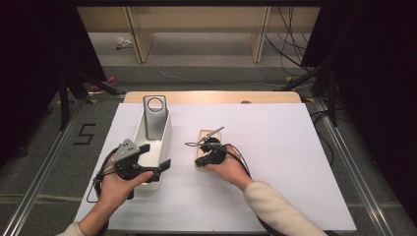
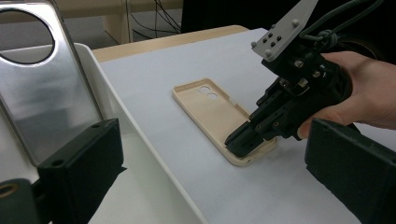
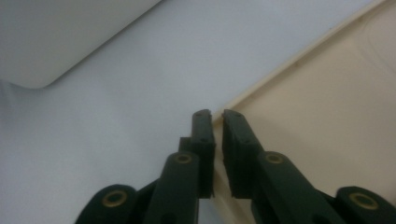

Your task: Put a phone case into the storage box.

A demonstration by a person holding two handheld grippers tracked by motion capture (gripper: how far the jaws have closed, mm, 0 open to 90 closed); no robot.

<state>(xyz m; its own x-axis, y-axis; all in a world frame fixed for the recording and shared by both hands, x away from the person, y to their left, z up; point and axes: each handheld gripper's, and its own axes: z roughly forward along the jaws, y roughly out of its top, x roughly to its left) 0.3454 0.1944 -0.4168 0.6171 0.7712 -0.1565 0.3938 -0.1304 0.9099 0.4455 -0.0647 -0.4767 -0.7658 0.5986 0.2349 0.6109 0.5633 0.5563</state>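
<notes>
Right tool [image 1: 205,150] bears down on the near end of a cream phone case [image 2: 212,116] that lies flat, hollow side up, on the white bench [image 1: 275,162]. In the right gripper view its two black jaws stand almost together with the case's thin side wall [image 3: 261,84] running between them, pinched at the rim; one jaw sits outside on the bench surface, the other inside the case. In the left gripper view the same tool [image 2: 247,137] dips its tips onto the case's near corner, held by the person's right hand [image 2: 369,93], with the grey plate [image 2: 282,30] on top.

Left tool [image 1: 156,157], held by the left hand [image 1: 120,184], hovers over the near end of a white tray [image 1: 164,142], its jaws spread wide and gripping nothing. A silver metal plate with a round hole [image 1: 154,117] leans upright in the tray's far end. The case lies just beside the tray, on its right, apart from it.
</notes>
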